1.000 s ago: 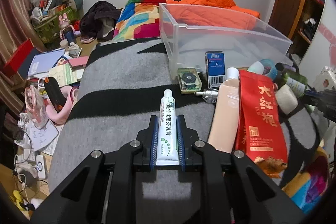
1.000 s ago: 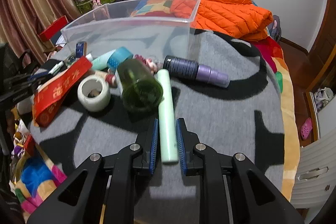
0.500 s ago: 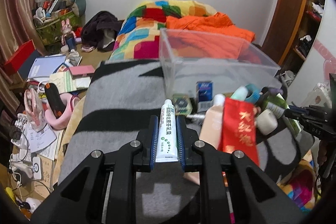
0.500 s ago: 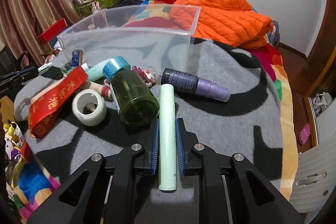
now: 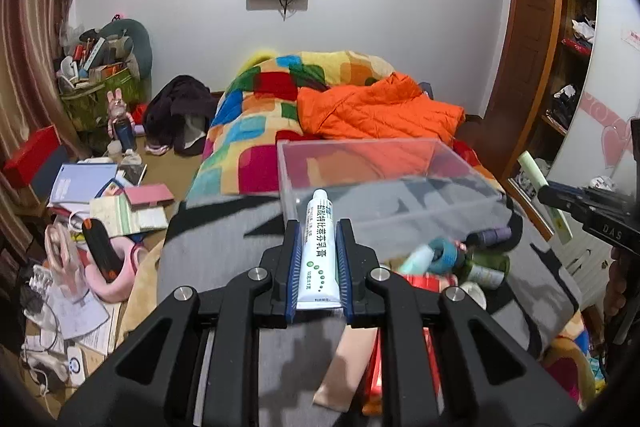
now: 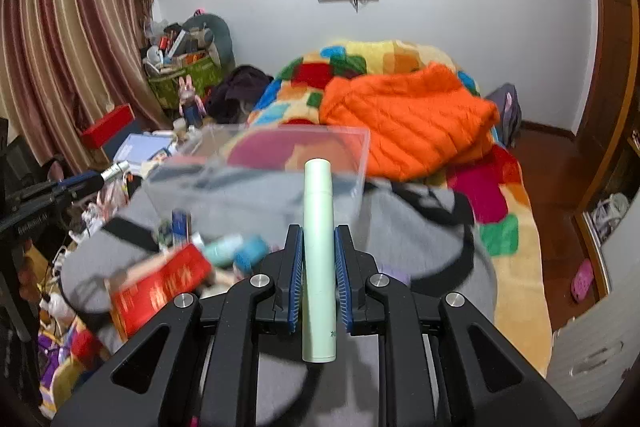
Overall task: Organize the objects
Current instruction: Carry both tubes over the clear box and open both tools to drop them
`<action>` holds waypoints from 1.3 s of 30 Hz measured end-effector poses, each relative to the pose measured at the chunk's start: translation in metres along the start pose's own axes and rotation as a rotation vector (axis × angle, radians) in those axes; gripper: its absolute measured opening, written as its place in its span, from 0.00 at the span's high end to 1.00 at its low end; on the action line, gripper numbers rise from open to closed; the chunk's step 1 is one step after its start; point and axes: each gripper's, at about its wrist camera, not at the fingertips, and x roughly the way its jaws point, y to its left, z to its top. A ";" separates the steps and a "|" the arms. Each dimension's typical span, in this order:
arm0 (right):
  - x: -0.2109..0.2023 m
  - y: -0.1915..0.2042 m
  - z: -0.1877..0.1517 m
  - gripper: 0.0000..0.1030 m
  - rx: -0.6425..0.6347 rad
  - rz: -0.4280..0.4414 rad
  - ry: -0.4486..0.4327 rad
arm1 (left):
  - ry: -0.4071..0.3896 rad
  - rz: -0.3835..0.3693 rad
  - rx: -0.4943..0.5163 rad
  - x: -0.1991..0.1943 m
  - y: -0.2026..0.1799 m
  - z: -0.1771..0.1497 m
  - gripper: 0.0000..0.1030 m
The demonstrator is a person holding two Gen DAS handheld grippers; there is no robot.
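The left gripper (image 5: 317, 263) has its jaws pinched on a white ointment tube (image 5: 318, 251), which lies lengthwise between the blue pads, cap end pointing forward and away from the hand, crimped end toward the camera. The right gripper (image 6: 317, 267) likewise has its jaws pressed on a pale green cylindrical tube (image 6: 319, 255), whose long axis runs straight out along the fingers, its rounded end forward and its flat end hanging back past the pads. Both things are held clear of the grey blanket (image 5: 224, 239) on the bed, above the scatter of bottles and a red packet (image 6: 160, 287) lying there. The relation that matters is the clear plastic bin (image 5: 384, 179): in each wrist view it sits directly ahead of the jaws and lower, its open top facing up and its near wall just beyond each tube's forward tip. Each tube's long axis therefore points at the bin, so carrying forward should bring its leading end over the rim first. Seen from the left wrist, the right gripper holds its green tube off to the right of the bin, so neither hand looks clearly nearer; the two approach from opposite ends of the near wall. The bin's floor appears bare, though motion blur makes this uncertain.
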 end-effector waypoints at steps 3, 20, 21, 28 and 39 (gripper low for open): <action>0.009 0.006 0.018 0.86 -0.010 0.003 -0.020 | -0.002 -0.003 0.004 0.010 -0.002 0.012 0.84; 0.141 0.017 0.053 0.86 -0.016 0.031 0.230 | 0.240 -0.084 0.003 0.125 -0.003 0.043 0.84; 0.147 0.018 0.053 0.86 -0.022 0.029 0.244 | 0.253 -0.083 0.009 0.131 -0.004 0.043 0.84; 0.173 0.025 0.046 0.86 -0.065 0.043 0.326 | 0.322 -0.098 0.043 0.153 -0.013 0.037 0.84; 0.140 0.030 0.046 0.80 -0.124 0.045 0.278 | 0.277 -0.111 0.061 0.120 -0.012 0.038 0.70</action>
